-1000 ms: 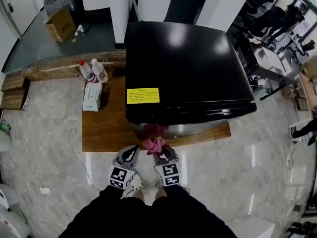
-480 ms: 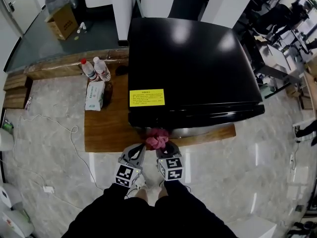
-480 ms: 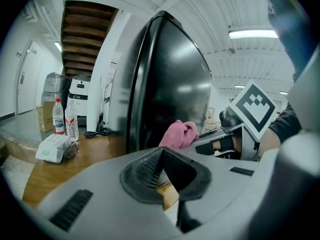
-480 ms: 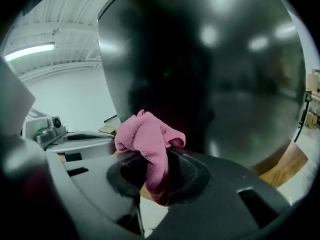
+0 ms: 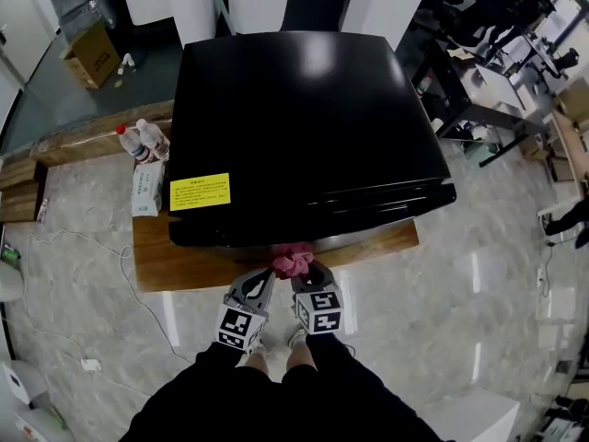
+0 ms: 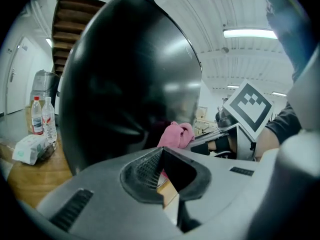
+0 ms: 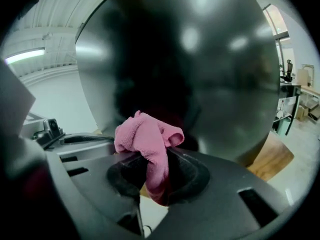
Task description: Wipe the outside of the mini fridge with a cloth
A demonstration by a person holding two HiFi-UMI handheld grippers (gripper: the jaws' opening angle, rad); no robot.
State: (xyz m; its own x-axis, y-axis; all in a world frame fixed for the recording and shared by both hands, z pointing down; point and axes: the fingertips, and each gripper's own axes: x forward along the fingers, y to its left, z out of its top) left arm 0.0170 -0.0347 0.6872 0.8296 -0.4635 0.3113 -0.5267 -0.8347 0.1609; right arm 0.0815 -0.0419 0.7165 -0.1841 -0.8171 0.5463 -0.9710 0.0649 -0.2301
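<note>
Head view, from nine o'clock inward: two water bottles (image 5: 143, 141) and a tissue pack (image 5: 147, 191) stand on the wooden platform (image 5: 184, 265), just beside the black mini fridge (image 5: 294, 127), whose top carries a yellow label (image 5: 200, 192) near its front left corner. At six o'clock both grippers are held close in front of the person's body, side by side, pointing toward twelve at the fridge's lower front edge. The left gripper (image 5: 258, 282) has its jaws pressed together on nothing, which only its own view makes plain. That view also shows the fridge's glossy front face, which is out of sight from above. The right gripper (image 5: 308, 279) clamps a bunched pink cloth (image 5: 293, 261). The right gripper view shows the fabric pinched between the jaws and bulging out just short of the fridge front.
</note>
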